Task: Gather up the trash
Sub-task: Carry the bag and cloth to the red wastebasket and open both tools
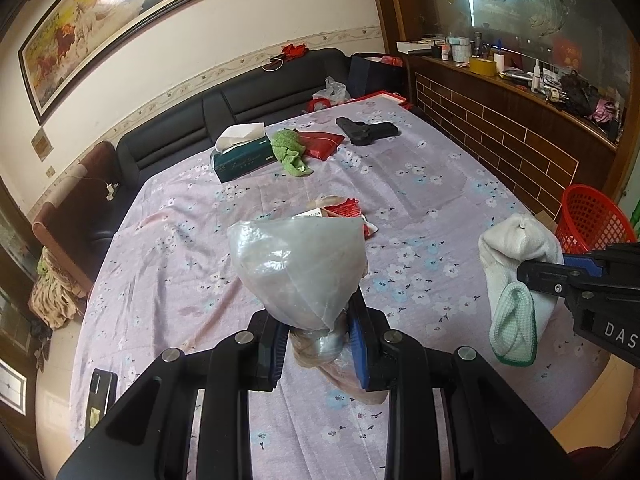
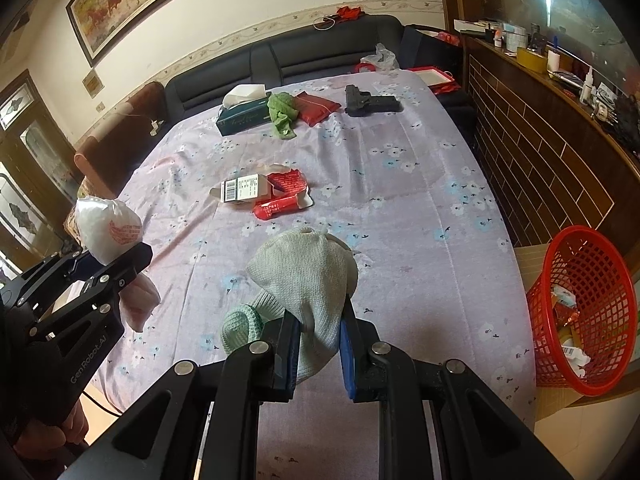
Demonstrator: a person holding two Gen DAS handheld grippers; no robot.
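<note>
Right gripper (image 2: pixel 320 344) clamped on a sock (image 2: pixel 304 280), left gripper (image 1: pixel 316 344) pinched a plastic bag (image 1: pixel 296 268) – both over the bed, red basket (image 2: pixel 584 312) off the right edge, nearer the right hand.

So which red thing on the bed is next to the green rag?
The flat red pouch near the headboard, touching the green rag. The other red packets lie mid-bed.

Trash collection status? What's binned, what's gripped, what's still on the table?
Done: the red mesh plastic basket beside the table already holds some packaging scraps.

In hand: the left gripper is shut on a translucent plastic bag; the right gripper is shut on a pale knit sock.

Left: the torn red and white cardboard packaging mid-table.
</note>
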